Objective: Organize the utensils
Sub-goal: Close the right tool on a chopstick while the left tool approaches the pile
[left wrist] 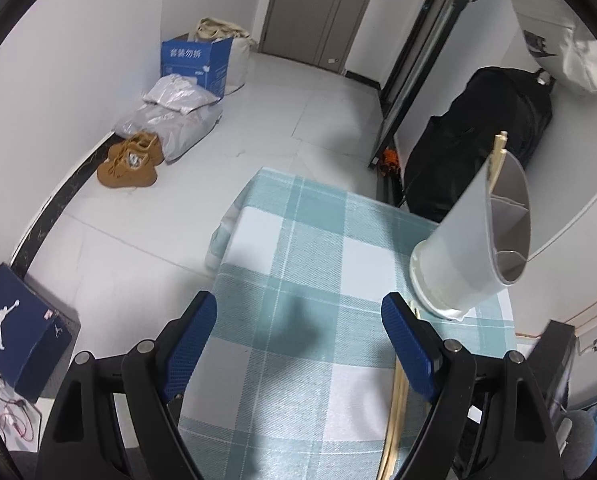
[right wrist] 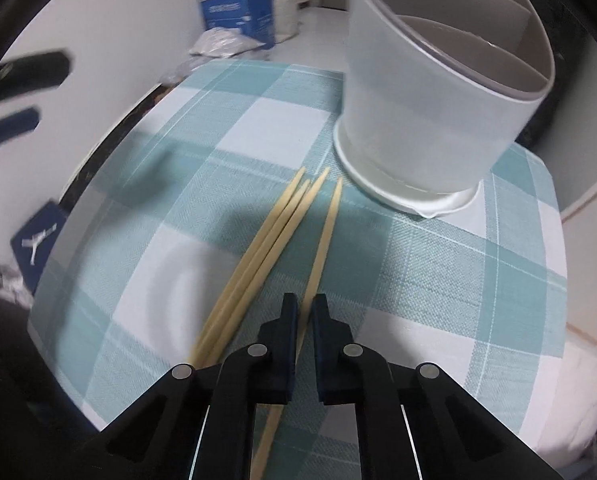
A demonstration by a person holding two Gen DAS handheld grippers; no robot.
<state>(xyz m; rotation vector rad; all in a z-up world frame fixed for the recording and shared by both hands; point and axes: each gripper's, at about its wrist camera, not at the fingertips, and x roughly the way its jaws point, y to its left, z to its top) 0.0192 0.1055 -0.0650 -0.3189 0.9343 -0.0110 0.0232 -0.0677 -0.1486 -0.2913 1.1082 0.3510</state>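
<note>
Where the right claw [right wrist: 304, 312] is pressed together on one pale wooden chopstick [right wrist: 325, 236], three more chopsticks [right wrist: 266, 240] are seen just beside it on the checked surface [right wrist: 438, 280]; beyond, the partitioned white holder [right wrist: 426, 120] is set upright. The left claw [left wrist: 298, 336] is held apart, empty.

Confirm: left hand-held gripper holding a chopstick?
No: the left hand-held gripper stands wide open over the checked tablecloth, nothing between its pads.
</note>
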